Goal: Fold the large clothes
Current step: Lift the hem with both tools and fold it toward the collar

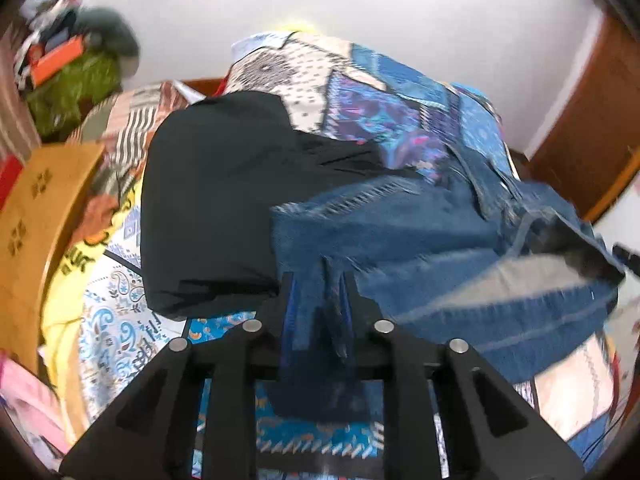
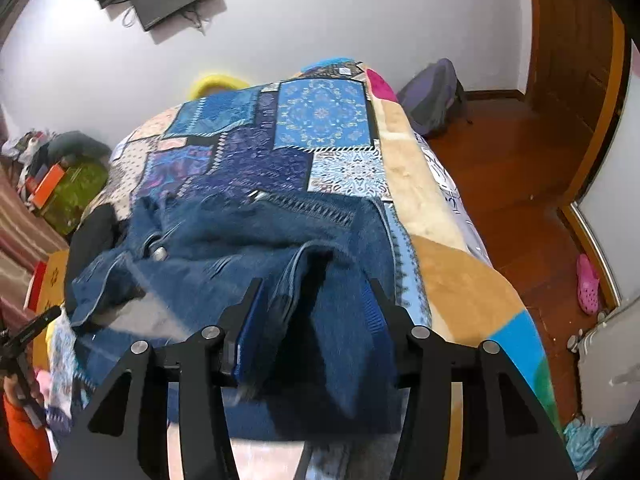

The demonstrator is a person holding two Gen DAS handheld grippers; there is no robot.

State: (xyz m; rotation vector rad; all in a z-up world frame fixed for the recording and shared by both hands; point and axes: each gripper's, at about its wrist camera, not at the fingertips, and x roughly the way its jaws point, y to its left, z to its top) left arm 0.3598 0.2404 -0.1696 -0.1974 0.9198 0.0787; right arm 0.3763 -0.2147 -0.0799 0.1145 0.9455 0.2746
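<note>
On the bed (image 2: 460,280), blue jeans (image 2: 248,240) sprawl over the patchwork bedspread (image 2: 320,120). Left tool (image 1: 318,280) pinches a denim fold; right tool (image 2: 316,292) gapes loosely around another.

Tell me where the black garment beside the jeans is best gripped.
Probably the black garment at its near bottom edge, coming from the bed's near side, gripper angled down. That edge lies free on the bedspread, while its right side is buried under the jeans.
</note>
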